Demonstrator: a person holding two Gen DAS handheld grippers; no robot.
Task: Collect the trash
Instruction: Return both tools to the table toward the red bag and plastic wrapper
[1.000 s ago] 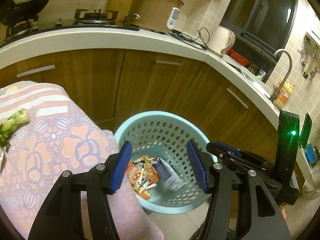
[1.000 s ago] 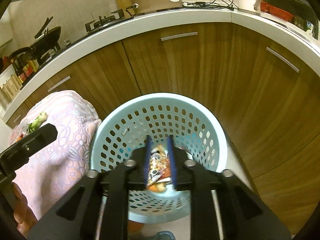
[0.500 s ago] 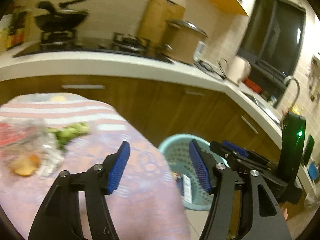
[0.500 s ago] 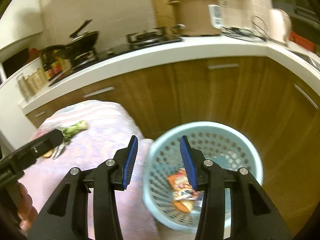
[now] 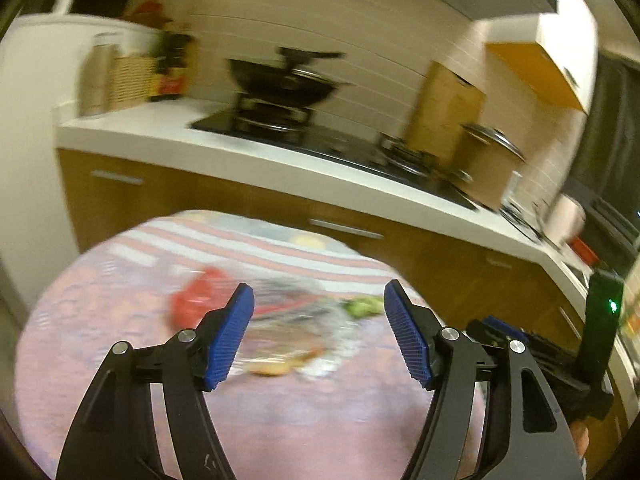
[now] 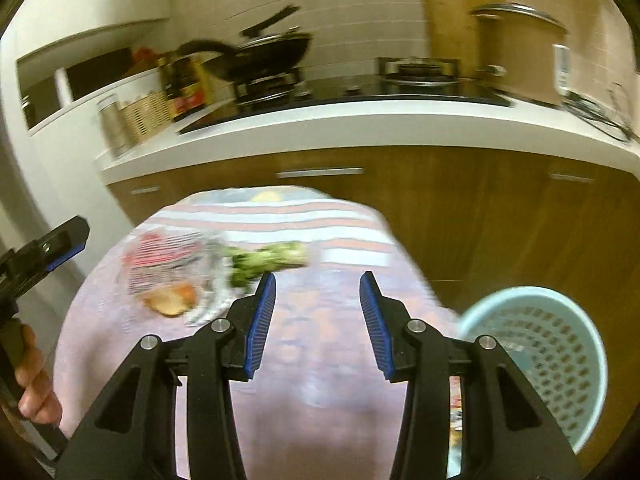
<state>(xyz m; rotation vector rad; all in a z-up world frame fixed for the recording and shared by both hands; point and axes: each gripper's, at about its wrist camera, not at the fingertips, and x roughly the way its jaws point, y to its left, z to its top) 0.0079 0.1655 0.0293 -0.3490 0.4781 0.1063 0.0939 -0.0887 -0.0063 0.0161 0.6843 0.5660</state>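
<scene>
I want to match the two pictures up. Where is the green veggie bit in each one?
Left wrist view: the green vegetable scrap lies right of centre on the pink cloth, just left of the right blue pad.
Right wrist view: the green vegetable scrap lies centre-left, just above the left blue pad.
Shared landmark: the crumpled clear plastic bag directly left of it.

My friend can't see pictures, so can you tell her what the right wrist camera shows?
An empty, open right hand-held gripper hovers over a round table with a pink cloth. Blurry trash and green vegetable scraps lie on it at the left. A light blue basket stands at the right, below a kitchen counter.
</scene>
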